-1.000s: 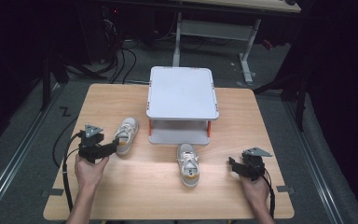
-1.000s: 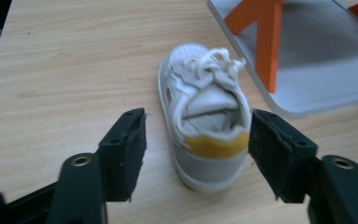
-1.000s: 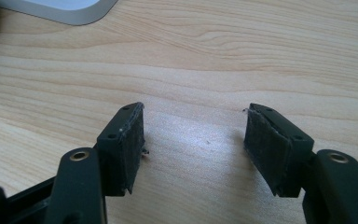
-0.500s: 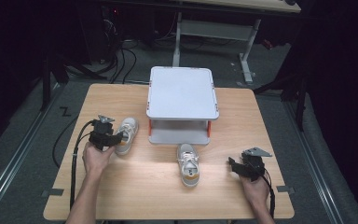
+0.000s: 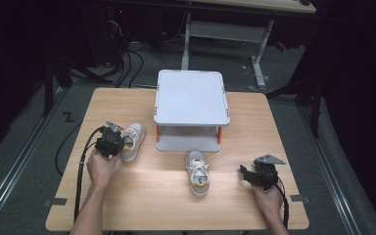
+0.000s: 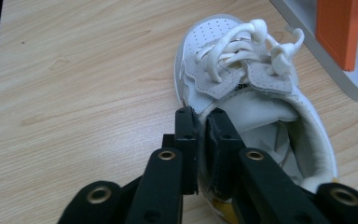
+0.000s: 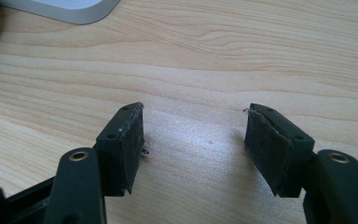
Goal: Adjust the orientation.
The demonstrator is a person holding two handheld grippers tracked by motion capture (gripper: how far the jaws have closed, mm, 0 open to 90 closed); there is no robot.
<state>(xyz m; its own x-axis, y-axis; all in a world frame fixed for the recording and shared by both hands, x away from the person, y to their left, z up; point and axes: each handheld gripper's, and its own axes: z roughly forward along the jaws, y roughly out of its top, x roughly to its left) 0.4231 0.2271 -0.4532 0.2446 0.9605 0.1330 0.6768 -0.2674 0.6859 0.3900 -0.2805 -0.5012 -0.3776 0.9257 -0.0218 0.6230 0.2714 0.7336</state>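
While the left gripper (image 5: 113, 139) meets the left shoe (image 5: 131, 141) in the high view, a second shoe (image 5: 198, 172) lies before the grey rack (image 5: 191, 95), apart from the right gripper (image 5: 247, 175). From the left gripper view, jaws pinch the shoe's collar near an orange post (image 6: 339, 28). From the right gripper view, jaws gape over bare table (image 7: 214, 60).

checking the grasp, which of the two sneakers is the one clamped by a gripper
The left sneaker, beside the shelf's left leg: the left gripper has its jaws shut on its side collar. The middle sneaker lies free, apart from the open right gripper.
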